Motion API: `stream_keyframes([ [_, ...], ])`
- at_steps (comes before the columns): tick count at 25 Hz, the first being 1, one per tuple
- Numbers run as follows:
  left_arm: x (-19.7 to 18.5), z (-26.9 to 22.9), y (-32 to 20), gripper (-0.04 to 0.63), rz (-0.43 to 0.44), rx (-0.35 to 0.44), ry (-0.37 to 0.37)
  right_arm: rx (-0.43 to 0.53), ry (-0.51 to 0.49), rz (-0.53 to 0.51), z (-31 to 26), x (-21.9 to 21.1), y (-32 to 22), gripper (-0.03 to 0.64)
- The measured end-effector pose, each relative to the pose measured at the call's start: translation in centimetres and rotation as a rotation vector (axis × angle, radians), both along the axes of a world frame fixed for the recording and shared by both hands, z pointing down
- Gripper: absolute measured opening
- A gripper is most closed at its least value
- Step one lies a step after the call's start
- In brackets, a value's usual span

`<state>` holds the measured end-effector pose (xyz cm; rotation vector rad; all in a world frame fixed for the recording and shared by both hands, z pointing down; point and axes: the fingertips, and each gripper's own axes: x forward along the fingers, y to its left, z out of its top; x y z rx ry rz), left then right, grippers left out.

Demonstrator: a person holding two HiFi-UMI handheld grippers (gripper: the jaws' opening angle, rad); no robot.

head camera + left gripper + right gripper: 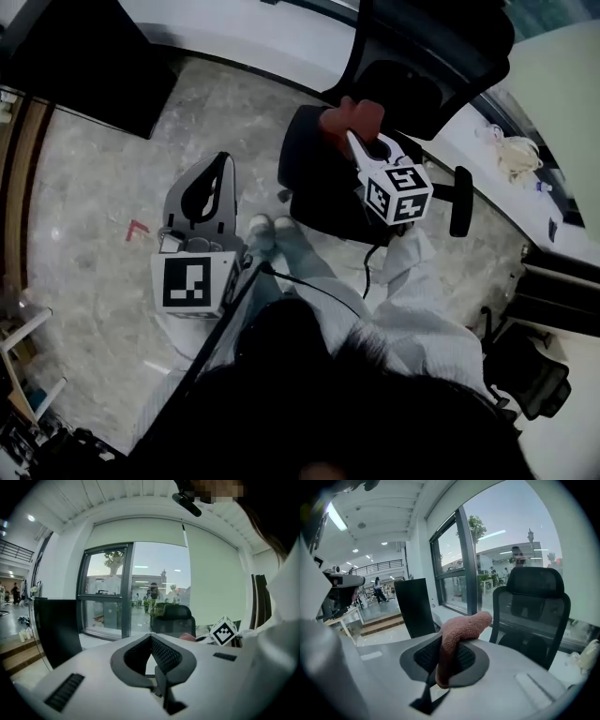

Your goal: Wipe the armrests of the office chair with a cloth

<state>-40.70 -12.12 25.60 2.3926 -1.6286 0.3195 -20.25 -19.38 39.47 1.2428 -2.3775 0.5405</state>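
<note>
Presently, the cloth (pixel 461 625) is found clamped between the closed jaws of the right gripper (pixel 361 150), which is held above the office chair (pixel 323 192). One armrest (pixel 461 202) is noted just to the right of that gripper, its long axis running front to back of the chair. The left gripper (pixel 223 167) is closed on nothing and held over the floor (pixel 94 187), well apart from the chair. The right gripper is judged the nearer; a short move rightward is called for.
</note>
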Motion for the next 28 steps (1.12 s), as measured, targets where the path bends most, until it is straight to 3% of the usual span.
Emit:
stream_keyframes([
  [4, -0.7, 2.0, -1.0, 0.003, 0.033, -0.040, -0.012, -0.002, 0.086, 0.005, 3.3, -0.5, -5.0, 0.031],
  [10, -3.6, 5.0, -1.0, 0.003, 0.012, -0.105, -0.035, 0.027, 0.308, -0.037, 8.9, -2.9, -11.6, 0.031],
  [15, -5.0, 6.6, -1.0, 0.003, 0.008, -0.134, -0.033, -0.160, 0.419, -0.200, 16.9, -5.5, -8.3, 0.031],
  [18, -5.4, 7.1, -1.1, 0.004, 0.009, -0.146, -0.026, -0.218, 0.393, -0.227, 19.0, -6.7, -5.4, 0.031],
  [28, -3.5, 7.2, -2.2, 0.003, 0.056, -0.143, -0.007, -0.372, 0.150, -0.344, 16.6, -10.2, 6.5, 0.031],
])
